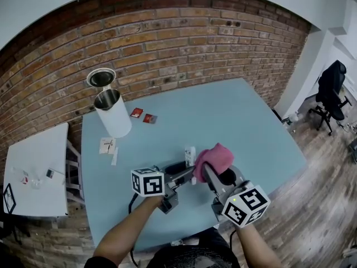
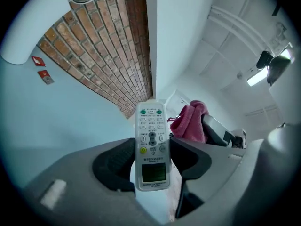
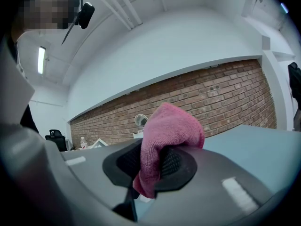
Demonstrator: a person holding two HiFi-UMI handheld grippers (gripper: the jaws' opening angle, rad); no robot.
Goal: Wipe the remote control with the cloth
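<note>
– Left claw (image 2: 151, 155) was clamped across the sides of the remote (image 2: 151, 126). Its jaws stood fairly wide, and the buttons faced its own camera.

– And the right claw (image 3: 151, 164)?

– Squeezed shut on the pink cloth (image 3: 171, 126), with a fat fold bulging out over the pads.

– So where did that leave the job?

– Both pick-ups looked done. From the head view the remote (image 1: 190, 155) was held up over the blue table (image 1: 234, 110), with the cloth (image 1: 215, 158) right beside its far end. I'd have called it the very start of the wipe, or just short of it. The rubbing along the button face, and any turn to do the back, seemed to be ahead.

– Was the cloth actually on the plastic?

– Couldn't tell. In the left gripper view it sat just to the side of the top buttons, and no view showed the two pressed together.

– Anything else out of sight?

– Plenty. The remote's back was hidden, and its lower end sat down between the jaws. From above it was a small white sliver, partly covered by the cloth and the claws. Whether any of it was clean yet, nothing showed. The cloth's tail also dropped below the right pads, out of view.
</note>
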